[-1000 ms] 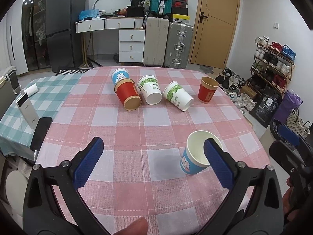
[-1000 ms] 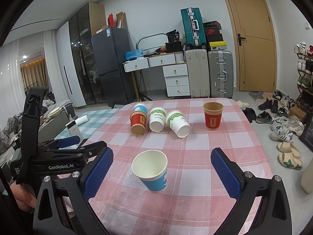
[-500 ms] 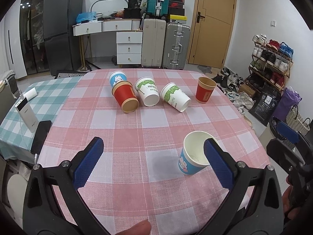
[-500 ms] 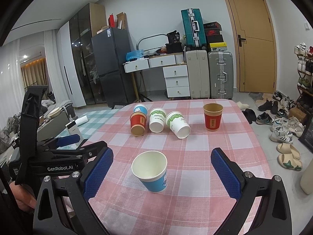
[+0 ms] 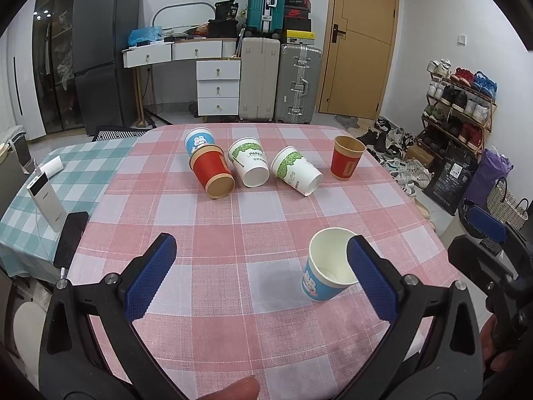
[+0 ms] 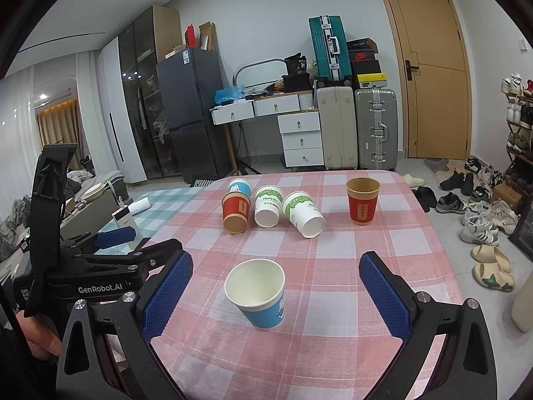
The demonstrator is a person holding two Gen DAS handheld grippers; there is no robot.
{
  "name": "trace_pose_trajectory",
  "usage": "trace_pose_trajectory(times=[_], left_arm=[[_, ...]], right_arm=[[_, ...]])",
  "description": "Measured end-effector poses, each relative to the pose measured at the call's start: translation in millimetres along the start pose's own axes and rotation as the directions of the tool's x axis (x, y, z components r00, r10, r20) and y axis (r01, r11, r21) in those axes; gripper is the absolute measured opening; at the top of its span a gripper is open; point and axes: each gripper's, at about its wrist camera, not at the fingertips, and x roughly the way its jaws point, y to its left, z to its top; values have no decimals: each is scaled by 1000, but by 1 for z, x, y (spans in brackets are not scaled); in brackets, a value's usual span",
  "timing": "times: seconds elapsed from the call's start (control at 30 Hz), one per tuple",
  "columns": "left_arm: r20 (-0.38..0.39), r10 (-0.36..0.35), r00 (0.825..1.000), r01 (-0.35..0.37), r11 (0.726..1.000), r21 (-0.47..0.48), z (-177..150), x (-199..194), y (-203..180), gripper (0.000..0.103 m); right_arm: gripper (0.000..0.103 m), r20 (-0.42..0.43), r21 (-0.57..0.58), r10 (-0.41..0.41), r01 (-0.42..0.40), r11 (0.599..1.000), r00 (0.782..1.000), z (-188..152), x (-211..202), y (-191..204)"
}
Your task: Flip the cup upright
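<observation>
A blue cup point(image 5: 324, 266) point(image 6: 258, 295) stands upright near the table's front. A red cup point(image 5: 346, 161) point(image 6: 362, 200) stands upright at the far right. A red cup point(image 5: 213, 173) point(image 6: 236, 211), two white-and-green cups point(image 5: 250, 163) point(image 5: 294, 173) and a blue cup point(image 5: 199, 140) behind them lie on their sides at the back. My left gripper point(image 5: 260, 273) is open and empty, its right finger in front of the near blue cup. My right gripper point(image 6: 276, 296) is open and empty, with that cup between its fingers in view.
The table has a pink checked cloth point(image 5: 233, 240). A green checked table point(image 5: 40, 180) at the left holds a power bank point(image 5: 46, 203) and a phone point(image 5: 71, 238). Suitcases, drawers and a fridge stand behind; a shoe rack point(image 5: 459, 106) is at the right.
Both grippers have drawn back and tilted up slightly; the cups sit a little lower in view. No cup has moved.
</observation>
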Motion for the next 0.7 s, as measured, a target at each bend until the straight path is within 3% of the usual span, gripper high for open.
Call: trace_pose_trajectory(times=[0.7], left_arm=[[2, -3, 1000, 3, 1000, 1, -1, 0, -1, 102]], right_arm=[[102, 1, -2, 0, 0, 1000, 1000, 1, -1, 2]])
